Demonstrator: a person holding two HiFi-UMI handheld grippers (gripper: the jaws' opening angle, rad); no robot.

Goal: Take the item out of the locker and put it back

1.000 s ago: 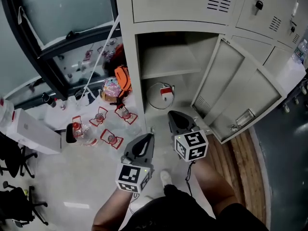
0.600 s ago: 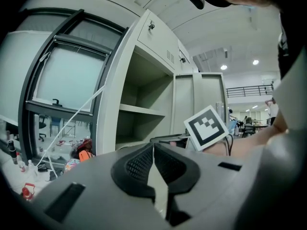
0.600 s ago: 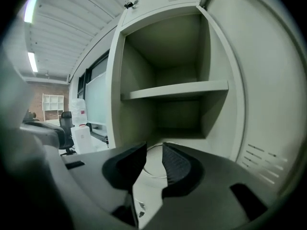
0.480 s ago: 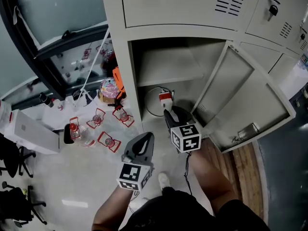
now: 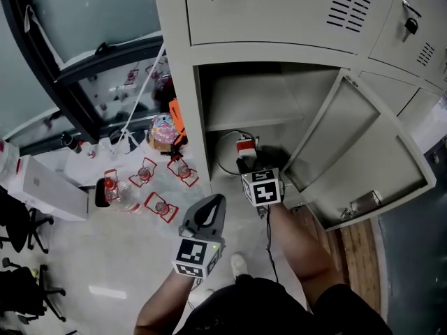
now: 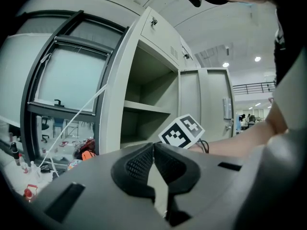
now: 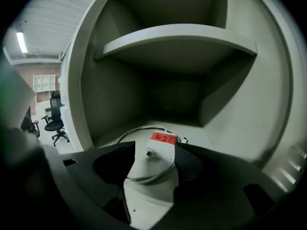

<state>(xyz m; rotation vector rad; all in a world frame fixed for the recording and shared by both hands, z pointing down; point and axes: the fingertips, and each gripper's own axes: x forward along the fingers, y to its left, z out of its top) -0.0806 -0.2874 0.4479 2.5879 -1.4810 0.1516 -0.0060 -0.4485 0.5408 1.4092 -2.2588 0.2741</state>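
A white charger (image 5: 244, 146) with a red label and a looped white cable lies on the floor of the open locker (image 5: 183, 82), under its shelf (image 5: 244, 100). My right gripper (image 5: 247, 163) reaches into that lower compartment. Its jaws have just been opening and stand open. In the right gripper view the charger (image 7: 160, 146) lies between the tips of the right gripper (image 7: 156, 151), with no pad pressing on it. My left gripper (image 5: 215, 202) hangs outside the locker, lower left of the right one. In its own view the left gripper (image 6: 153, 145) is shut on nothing.
The locker door (image 5: 356, 145) swings out to the right of my right arm. Left of the locker, several small bottles (image 5: 143, 187), an orange bag (image 5: 178, 117) and a white box (image 5: 42, 190) lie on the floor. Office chairs (image 5: 21, 229) stand at far left.
My right gripper has moved forward and down into the locker's lower compartment, up to the charger, and its jaws have opened. The left gripper has shifted slightly forward.
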